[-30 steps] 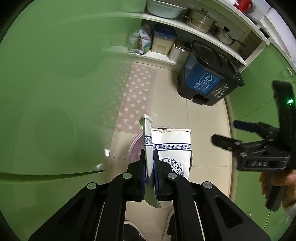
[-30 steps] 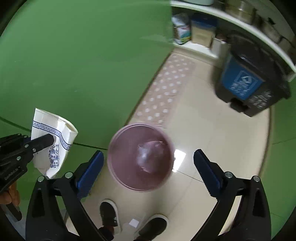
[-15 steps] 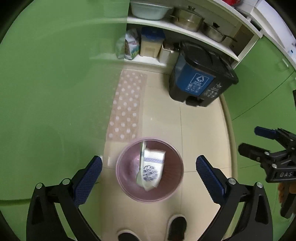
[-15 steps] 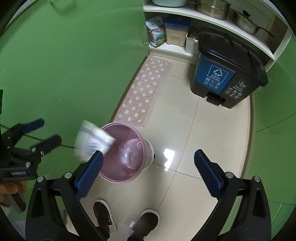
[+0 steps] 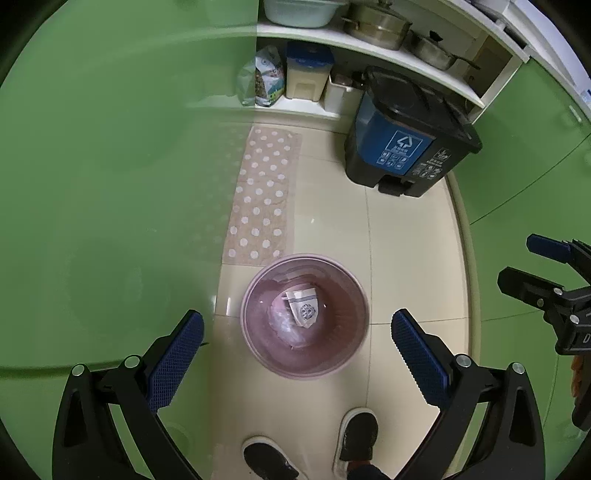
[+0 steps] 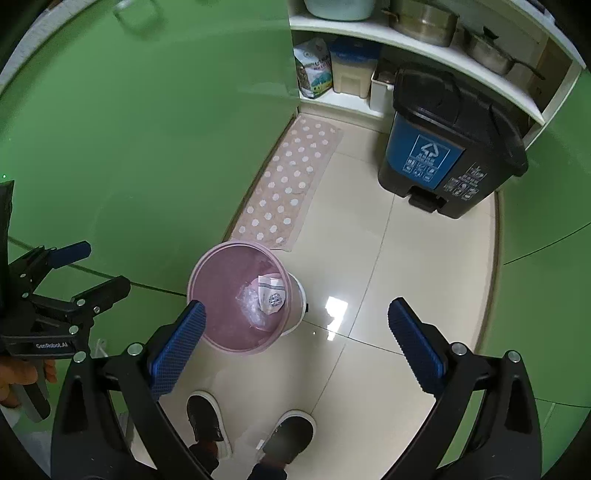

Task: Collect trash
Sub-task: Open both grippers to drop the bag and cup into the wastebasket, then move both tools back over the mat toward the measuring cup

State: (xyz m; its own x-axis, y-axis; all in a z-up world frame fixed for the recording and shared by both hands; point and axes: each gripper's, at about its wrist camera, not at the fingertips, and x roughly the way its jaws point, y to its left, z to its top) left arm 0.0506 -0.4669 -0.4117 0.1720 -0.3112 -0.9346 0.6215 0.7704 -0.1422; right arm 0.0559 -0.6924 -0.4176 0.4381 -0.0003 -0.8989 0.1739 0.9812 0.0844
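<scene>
A pink round waste bin (image 5: 255, 332) stands on the tiled floor; it also shows in the right wrist view (image 6: 207, 291). A white paper cup with a blue pattern (image 5: 303, 308) lies inside it on crumpled plastic, and shows in the right wrist view (image 6: 271, 295) too. My left gripper (image 5: 295, 332) is open and empty, high above the bin. My right gripper (image 6: 295, 325) is open and empty, above the floor just right of the bin. Each gripper appears at the edge of the other's view, the right one (image 5: 532, 266) and the left one (image 6: 88, 267).
A blue and black pedal bin (image 5: 406, 136) stands at the back right. A dotted pink mat (image 5: 262, 199) lies along the green cabinet front (image 5: 110, 166). Shelves with pots (image 5: 376, 22) and a bag (image 5: 264, 79) are behind. The person's shoes (image 5: 354, 435) are below.
My left gripper opened and let go of the paper cup, which fell into the pink bin. Both grippers have risen above the bin.
</scene>
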